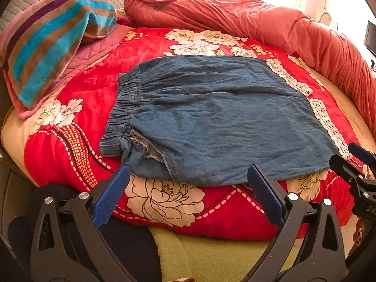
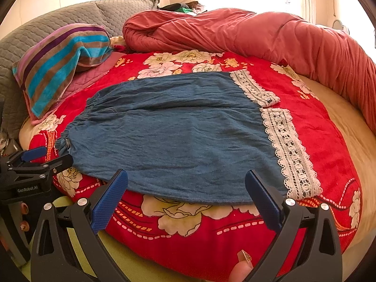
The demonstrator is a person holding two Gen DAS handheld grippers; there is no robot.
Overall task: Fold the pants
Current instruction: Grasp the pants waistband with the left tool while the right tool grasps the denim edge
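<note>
Left wrist view – pants: the denim pants (image 1: 211,117) lie flat on the red floral blanket (image 1: 188,211), elastic waistband (image 1: 122,108) to the left, lace-trimmed cuffs (image 1: 329,127) to the right.
Left wrist view – tool: the left gripper (image 1: 188,197) hovers just short of the near hem, its blue pads wide apart and holding nothing.
Left wrist view – step: folding looks not yet begun; I'd guess a pinch on the near edge comes next.
Right wrist view – tool: the right gripper (image 2: 186,199) is likewise spread and empty, at the near edge towards the cuffs.
Right wrist view – textures: soft, crinkled denim, openwork white lace, plush blanket; a rumpled red duvet (image 2: 258,37) and striped towel (image 2: 61,63) lie behind.
Right wrist view – next move: both tools need to grip one thin layer without snagging the blanket.
</note>
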